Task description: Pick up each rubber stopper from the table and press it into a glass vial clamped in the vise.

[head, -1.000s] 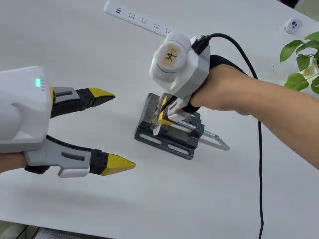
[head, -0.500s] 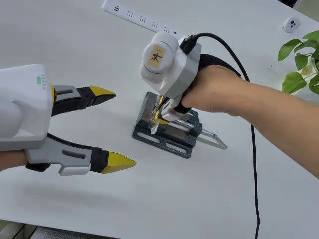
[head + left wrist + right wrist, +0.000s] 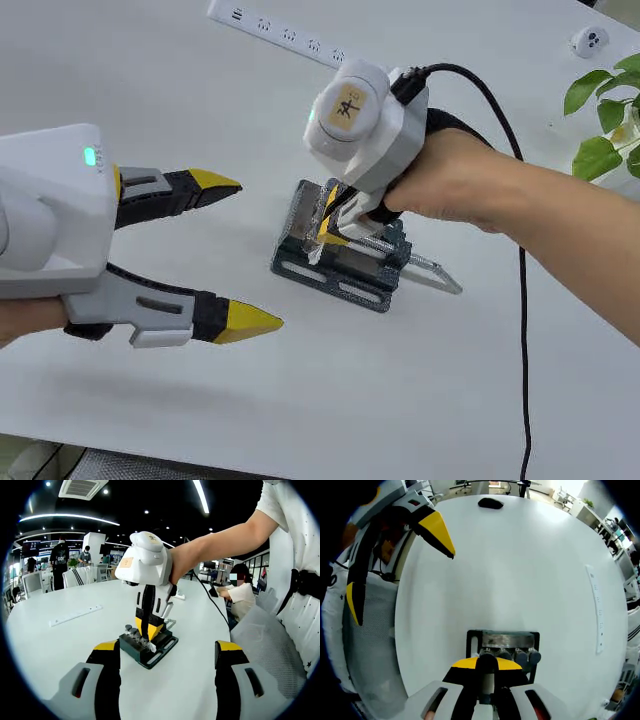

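Right gripper (image 3: 328,226): centre of the head view, tipped nose-down over the vise (image 3: 340,275). Its jaws are drawn in tight on a small dark piece, so the push should go straight down.
Stopper (image 3: 486,665): that dark piece, by my reading. It sits at lower centre of the right gripper view, between the yellow tips, over the left end of the row of vials (image 3: 512,655).
Vials: a short row clamped in the vise. The ones to the right look capped already, though they're too small to be sure.
Left gripper (image 3: 252,252): left of the head view, jaws spread wide, nothing held. It hovers well apart from the vise, out of the way.
Vise: flat on the white table (image 3: 400,400), gripping the glass so one hand can press.
Stage: pressing in, I'd judge.
Risk: a slanted push could cock the stopper.
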### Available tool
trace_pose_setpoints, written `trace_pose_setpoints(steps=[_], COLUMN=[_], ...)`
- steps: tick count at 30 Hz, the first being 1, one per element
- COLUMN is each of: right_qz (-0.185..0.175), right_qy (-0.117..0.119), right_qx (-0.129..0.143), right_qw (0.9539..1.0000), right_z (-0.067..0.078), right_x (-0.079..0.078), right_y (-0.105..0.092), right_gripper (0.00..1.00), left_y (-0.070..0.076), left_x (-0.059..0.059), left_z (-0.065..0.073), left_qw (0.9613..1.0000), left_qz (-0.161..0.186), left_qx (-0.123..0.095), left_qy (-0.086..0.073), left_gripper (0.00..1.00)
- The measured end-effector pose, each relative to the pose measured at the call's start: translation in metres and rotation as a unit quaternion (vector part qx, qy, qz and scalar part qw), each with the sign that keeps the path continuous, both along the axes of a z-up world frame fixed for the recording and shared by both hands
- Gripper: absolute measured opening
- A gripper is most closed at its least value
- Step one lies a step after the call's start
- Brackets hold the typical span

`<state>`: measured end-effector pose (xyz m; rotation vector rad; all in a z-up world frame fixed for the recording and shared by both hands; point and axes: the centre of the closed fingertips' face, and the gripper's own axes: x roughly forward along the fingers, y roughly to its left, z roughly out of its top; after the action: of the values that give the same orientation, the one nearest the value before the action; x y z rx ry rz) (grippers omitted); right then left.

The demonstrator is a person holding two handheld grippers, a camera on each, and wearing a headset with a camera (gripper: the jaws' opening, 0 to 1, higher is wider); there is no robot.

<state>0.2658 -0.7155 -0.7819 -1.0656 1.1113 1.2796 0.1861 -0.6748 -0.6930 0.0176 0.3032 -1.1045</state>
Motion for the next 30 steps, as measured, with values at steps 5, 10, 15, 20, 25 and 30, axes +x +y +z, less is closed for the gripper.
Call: trace_pose_setpoints(steps=[5, 10, 15, 20, 25, 30], right_qz=[-0.01, -0.017, -0.02, -0.023, -0.028, -0.033], right_qy=[0.003, 0.005, 0.004, 0.004, 0.004, 0.003], right_qx=[0.012, 0.02, 0.024, 0.028, 0.032, 0.036], right_qw=[0.9999, 0.9996, 0.9995, 0.9993, 0.9991, 0.9988], right_z=[-0.0005, -0.0004, -0.0014, -0.0015, -0.0019, -0.002], right_x=[-0.0009, -0.0008, 0.001, 0.0008, 0.0006, 0.0013], right_y=[0.0006, 0.0006, 0.0024, 0.0023, 0.0016, 0.0017], right_gripper=[0.07, 0.08, 0.08, 0.09, 0.08, 0.09], left_y=[-0.0014, -0.0029, -0.0028, -0.0017, -0.0004, 0.0004], left_x=[-0.0005, -0.0013, -0.0008, -0.0006, -0.0004, -0.0002], left_z=[-0.0002, -0.0002, -0.0007, -0.0022, -0.0033, -0.0044], left_qw=[1.0, 1.0, 1.0, 1.0, 1.0, 1.0], left_qz=[-0.001, -0.002, -0.002, -0.002, -0.001, -0.002], left_qx=[-0.001, -0.001, -0.002, -0.002, -0.002, -0.001], left_qy=[0.002, 0.002, 0.002, 0.003, 0.004, 0.004], left_gripper=[0.77, 0.76, 0.76, 0.76, 0.76, 0.75])
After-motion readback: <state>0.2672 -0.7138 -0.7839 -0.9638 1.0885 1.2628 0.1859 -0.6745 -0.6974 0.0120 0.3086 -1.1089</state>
